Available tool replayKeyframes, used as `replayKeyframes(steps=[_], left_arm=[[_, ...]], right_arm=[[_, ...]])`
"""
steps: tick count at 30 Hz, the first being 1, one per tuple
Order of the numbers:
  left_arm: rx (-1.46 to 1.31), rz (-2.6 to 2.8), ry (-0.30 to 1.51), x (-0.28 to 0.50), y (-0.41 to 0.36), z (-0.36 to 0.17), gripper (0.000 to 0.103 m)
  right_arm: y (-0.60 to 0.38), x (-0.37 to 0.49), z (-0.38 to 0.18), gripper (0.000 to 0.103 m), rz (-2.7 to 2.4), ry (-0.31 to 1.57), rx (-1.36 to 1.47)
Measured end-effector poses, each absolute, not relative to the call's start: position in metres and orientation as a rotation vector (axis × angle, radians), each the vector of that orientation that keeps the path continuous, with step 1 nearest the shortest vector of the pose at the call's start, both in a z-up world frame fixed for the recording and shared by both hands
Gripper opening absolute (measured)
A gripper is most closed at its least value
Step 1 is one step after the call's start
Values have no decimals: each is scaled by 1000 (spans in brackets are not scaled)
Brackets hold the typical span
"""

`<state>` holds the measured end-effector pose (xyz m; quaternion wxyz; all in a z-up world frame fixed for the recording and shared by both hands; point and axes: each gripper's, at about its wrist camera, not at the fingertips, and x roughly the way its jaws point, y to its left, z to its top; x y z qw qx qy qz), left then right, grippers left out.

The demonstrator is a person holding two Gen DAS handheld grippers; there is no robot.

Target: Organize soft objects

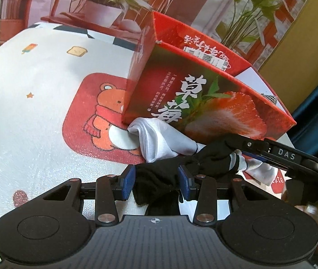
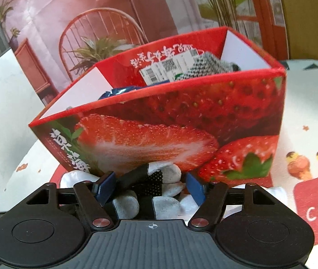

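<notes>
Black knitted fabric (image 1: 159, 179) sits between the blue pads of my left gripper (image 1: 156, 179), whose jaws are closed on it. My right gripper (image 2: 150, 187) stands with its jaws apart around a black-and-white sock bundle (image 2: 159, 186); I cannot tell whether the pads touch it. Both soft pieces lie at the foot of the red strawberry-printed cardboard box (image 1: 203, 103), on the red bear-print mat (image 1: 91, 112), beside a white folded sock (image 1: 159, 139). Inside the box rests a grey patterned cloth (image 2: 203, 67).
</notes>
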<state>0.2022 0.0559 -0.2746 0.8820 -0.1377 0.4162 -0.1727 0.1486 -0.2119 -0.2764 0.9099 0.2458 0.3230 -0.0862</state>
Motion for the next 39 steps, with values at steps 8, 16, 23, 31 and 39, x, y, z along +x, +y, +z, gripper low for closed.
replayKeyframes(steps=[8, 16, 23, 31, 39], left_arm=[[-316, -341, 885, 208, 55, -281, 44], [-319, -342, 884, 208, 53, -285, 23], [-283, -327, 859, 201, 46, -276, 18], [-146, -380, 794, 194, 30, -240, 18], [-114, -409, 666, 188, 27, -199, 18]], right_arm=[[-216, 164, -294, 54, -168, 744, 565], [-212, 159, -283, 19, -83, 770, 474], [-214, 140, -276, 15, -55, 736, 491], [-218, 103, -266, 14, -72, 596, 586], [-225, 92, -238, 14, -67, 478, 562]])
